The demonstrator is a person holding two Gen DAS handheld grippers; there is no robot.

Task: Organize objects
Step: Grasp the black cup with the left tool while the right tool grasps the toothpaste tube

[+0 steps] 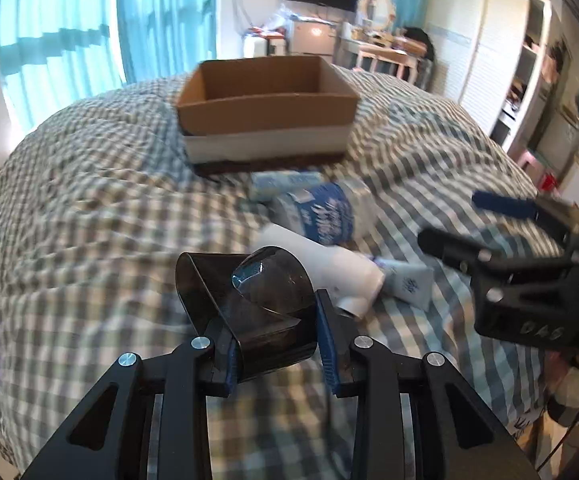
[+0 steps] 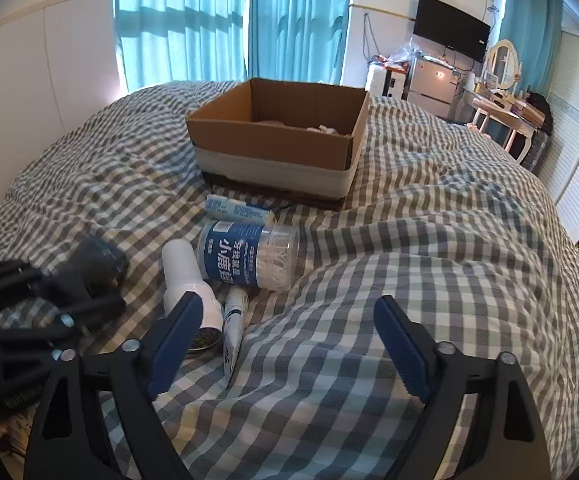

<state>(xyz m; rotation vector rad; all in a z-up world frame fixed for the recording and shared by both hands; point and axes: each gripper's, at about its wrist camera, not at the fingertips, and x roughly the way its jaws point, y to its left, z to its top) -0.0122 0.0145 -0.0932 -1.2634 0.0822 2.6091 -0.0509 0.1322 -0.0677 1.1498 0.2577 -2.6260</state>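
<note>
My left gripper [image 1: 275,334] is shut on a dark smoky translucent cup [image 1: 249,300], held above the checked bedspread; it also shows in the right wrist view [image 2: 93,264]. My right gripper [image 2: 285,340] is open and empty, over the bed near the pile; it shows at the right of the left wrist view [image 1: 489,224]. On the bed lie a white bottle [image 2: 187,280], a blue-labelled clear jar [image 2: 245,256], a small white tube [image 2: 233,320] and a blue-white packet [image 2: 237,209]. An open cardboard box [image 2: 273,148] stands beyond them.
The checked bedspread [image 2: 429,260] is rumpled, with folds right of the pile. Something pale lies inside the box. Teal curtains, a wall TV, a fridge, a dressing table and white wardrobes stand beyond the bed.
</note>
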